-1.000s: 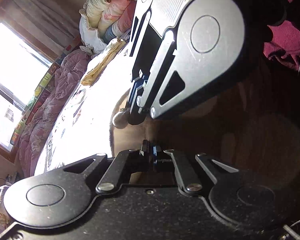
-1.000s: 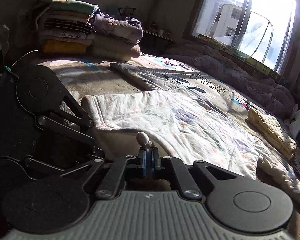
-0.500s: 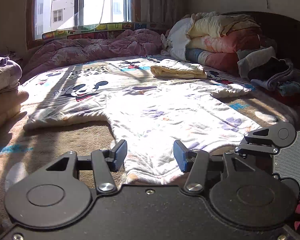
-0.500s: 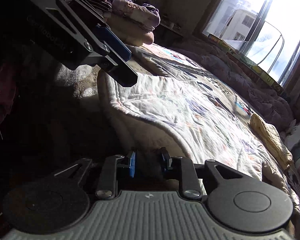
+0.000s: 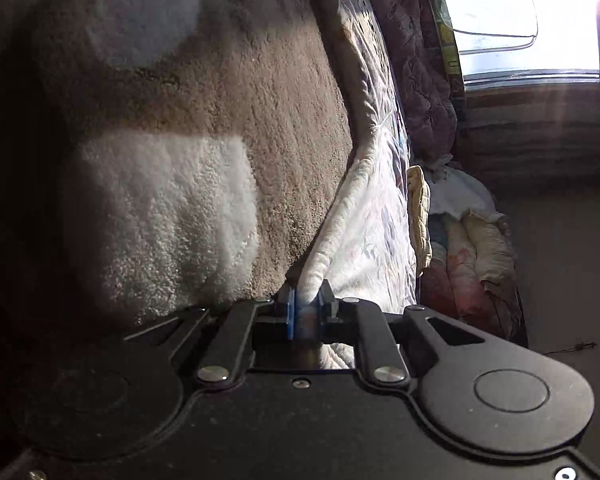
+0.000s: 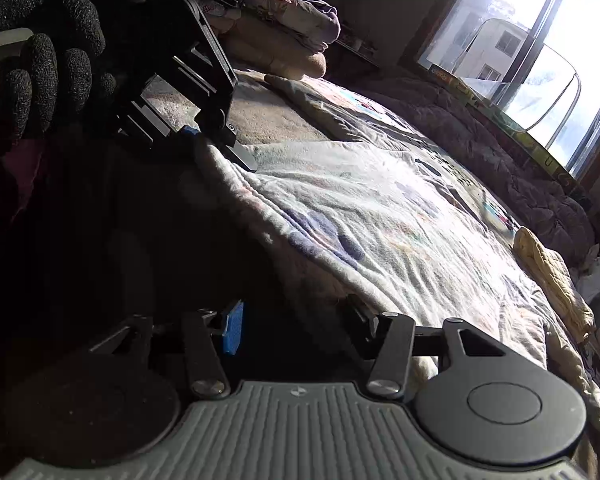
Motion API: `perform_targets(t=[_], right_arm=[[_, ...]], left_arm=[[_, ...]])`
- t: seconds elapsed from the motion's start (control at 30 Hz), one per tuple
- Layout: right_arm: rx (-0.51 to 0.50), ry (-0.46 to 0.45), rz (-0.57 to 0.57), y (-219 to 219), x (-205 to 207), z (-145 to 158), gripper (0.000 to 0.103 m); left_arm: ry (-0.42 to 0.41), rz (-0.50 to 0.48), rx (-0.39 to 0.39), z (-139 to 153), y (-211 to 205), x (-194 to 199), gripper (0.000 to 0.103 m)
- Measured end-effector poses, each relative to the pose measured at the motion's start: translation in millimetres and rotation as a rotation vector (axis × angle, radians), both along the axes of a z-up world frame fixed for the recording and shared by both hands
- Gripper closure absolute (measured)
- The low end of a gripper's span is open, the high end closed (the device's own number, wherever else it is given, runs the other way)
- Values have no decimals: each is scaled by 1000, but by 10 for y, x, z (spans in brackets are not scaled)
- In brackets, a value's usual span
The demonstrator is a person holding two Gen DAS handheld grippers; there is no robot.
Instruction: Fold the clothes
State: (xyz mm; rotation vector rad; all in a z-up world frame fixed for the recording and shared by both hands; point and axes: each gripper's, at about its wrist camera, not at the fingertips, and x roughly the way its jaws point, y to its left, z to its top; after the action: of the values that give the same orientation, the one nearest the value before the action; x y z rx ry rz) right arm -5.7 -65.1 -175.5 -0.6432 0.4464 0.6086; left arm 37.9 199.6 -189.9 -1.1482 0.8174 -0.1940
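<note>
A white padded garment with pastel prints [image 6: 380, 216] lies spread flat on the bed. In the left wrist view, rolled on its side, my left gripper [image 5: 306, 314] is shut on the garment's near corner [image 5: 314, 280]. The right wrist view shows that same left gripper [image 6: 204, 136] at the garment's left corner, held by a hand in a black glove [image 6: 40, 64]. My right gripper [image 6: 296, 328] stands open at the garment's near edge, its blue-padded finger [image 6: 233, 332] in shadow and the other finger [image 6: 360, 320] against the cloth.
The garment lies on a brown fleece blanket [image 5: 220, 120] with white patches. A folded yellow cloth [image 6: 552, 276] lies at the far right. Stacked folded bedding [image 6: 292, 28] sits at the back, a purple quilt [image 6: 500, 148] under the bright window [image 6: 540, 52].
My left gripper, open half a second ago, has rolled sideways and closed on the garment's corner. My right gripper has opened wider and sits nearer the garment's edge.
</note>
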Motion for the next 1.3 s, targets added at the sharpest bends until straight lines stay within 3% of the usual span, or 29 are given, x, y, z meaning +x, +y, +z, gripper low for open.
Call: perform_targets(t=[0.17,0.27,0.3,0.37,0.47,0.5,0.53,0.6,0.67,0.7,0.83,0.87,0.9,0.93,1.03,1.2,1.27,1.3], right_arm=[[-23,-19,43,-73,-231,70,49],[36,-58,74,-224,-390,254,58],[104,-74,29,-333,-342,346,66],[239,-103,-62,-553,-243,527,67],[434,61,-293,-1129,94,347,67],[498,117,-371,-1321,207,287,72],[562,173,-448,-1513,320,227,89],[686,283,-599,-1889,539,110,103],[559,189,-546,-1707,394,204,96],[545,169,-532,-1659,339,212,94],[410,-7,-452,-1433,210,266,92],[379,-9,-434,-1373,259,247,89],[347,17,-440,-1340,302,202,75],[291,97,-476,-1330,389,116,69],[346,106,-494,-1371,326,227,71],[359,-57,-432,-1309,277,406,71],[356,-88,-400,-1248,381,389,71],[333,-32,-426,-1216,527,316,71]], left_arm=[[3,4,-8,-8,20,-41,87],[6,8,8,8,14,-49,87],[7,11,11,1,17,-53,87],[11,18,13,-14,24,-56,87],[24,30,7,-49,33,-53,87],[27,31,6,-51,39,-53,87],[29,33,5,-53,45,-53,87],[30,34,18,-29,51,-53,87],[22,28,77,77,39,-55,87],[5,24,146,177,-1,-50,88],[-209,-39,552,658,-375,-58,88],[-263,-67,613,714,-464,-65,88],[-293,-99,667,729,-551,-49,88],[-298,-136,714,700,-637,-10,87],[-197,-230,782,498,-800,209,88],[-366,-179,839,726,-903,154,88],[-333,-215,821,657,-959,261,83],[-266,-253,815,543,-969,353,79]])
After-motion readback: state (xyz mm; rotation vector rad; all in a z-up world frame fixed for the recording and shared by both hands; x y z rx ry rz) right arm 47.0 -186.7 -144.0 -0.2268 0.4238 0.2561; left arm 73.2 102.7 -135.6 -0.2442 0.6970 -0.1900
